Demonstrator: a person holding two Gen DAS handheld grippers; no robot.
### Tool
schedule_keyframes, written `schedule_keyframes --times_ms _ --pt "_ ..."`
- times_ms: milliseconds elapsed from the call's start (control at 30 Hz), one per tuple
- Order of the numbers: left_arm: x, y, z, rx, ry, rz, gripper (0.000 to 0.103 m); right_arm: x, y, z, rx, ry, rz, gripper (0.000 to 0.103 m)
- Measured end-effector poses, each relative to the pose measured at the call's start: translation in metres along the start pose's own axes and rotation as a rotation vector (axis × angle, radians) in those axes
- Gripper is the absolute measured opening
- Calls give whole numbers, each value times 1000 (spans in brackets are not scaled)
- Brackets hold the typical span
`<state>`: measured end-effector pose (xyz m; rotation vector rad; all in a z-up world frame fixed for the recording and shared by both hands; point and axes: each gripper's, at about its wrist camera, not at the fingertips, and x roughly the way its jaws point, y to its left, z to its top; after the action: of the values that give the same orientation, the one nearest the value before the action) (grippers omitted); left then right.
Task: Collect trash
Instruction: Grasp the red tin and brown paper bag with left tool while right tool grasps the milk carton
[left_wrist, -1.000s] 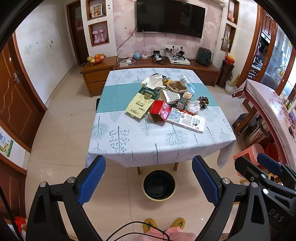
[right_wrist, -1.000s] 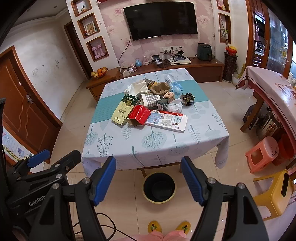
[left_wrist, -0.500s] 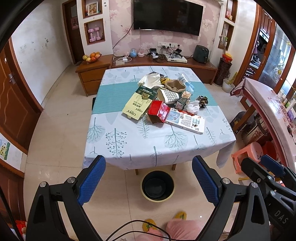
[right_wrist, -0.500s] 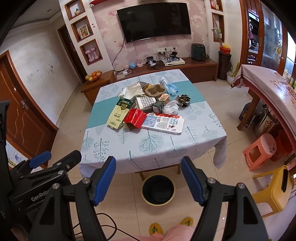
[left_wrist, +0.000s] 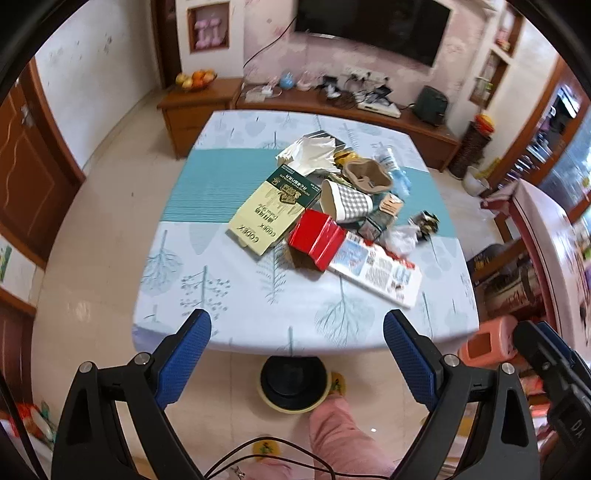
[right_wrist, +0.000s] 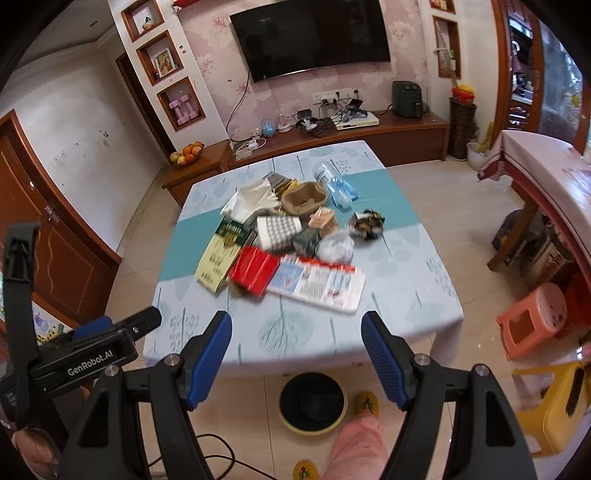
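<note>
A heap of trash lies mid-table: a yellow-green carton (left_wrist: 271, 212) (right_wrist: 223, 254), a red box (left_wrist: 317, 238) (right_wrist: 255, 271), a flat printed box (left_wrist: 376, 269) (right_wrist: 317, 282), a checked cup (left_wrist: 345, 201) (right_wrist: 277, 230), a crumpled clear bag (right_wrist: 334, 245) and a plastic bottle (right_wrist: 334, 184). A black bin with a yellow rim (left_wrist: 293, 382) (right_wrist: 313, 402) stands on the floor under the table's near edge. My left gripper (left_wrist: 297, 363) and right gripper (right_wrist: 297, 360) hover open and empty before that edge, short of the trash.
The table (left_wrist: 236, 306) (right_wrist: 417, 314) has a leaf-print cloth. A person's pink-trousered leg (left_wrist: 340, 435) and slippers stand by the bin. An orange stool (right_wrist: 532, 321) and yellow stool (right_wrist: 554, 410) sit right. A second table (right_wrist: 546, 173) is at far right; a TV cabinet lies behind.
Both grippers have come closer to the table, so the trash heap looks larger. The person's leg has stepped forward beside the bin. Both stay open.
</note>
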<state>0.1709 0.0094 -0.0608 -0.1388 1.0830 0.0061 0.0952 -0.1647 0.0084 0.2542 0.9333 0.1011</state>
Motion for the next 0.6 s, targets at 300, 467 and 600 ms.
schedule_keyframes --times_ms 300,467,600 --pt "134 -36 59 47 184 35 93 106 -56 75 7 151 112 65" --pt "195 -53 70 108 241 150 93 172 -69 99 26 263 181 64" --pt "233 -67 73 172 286 233 93 219 -69 116 31 334 222 64"
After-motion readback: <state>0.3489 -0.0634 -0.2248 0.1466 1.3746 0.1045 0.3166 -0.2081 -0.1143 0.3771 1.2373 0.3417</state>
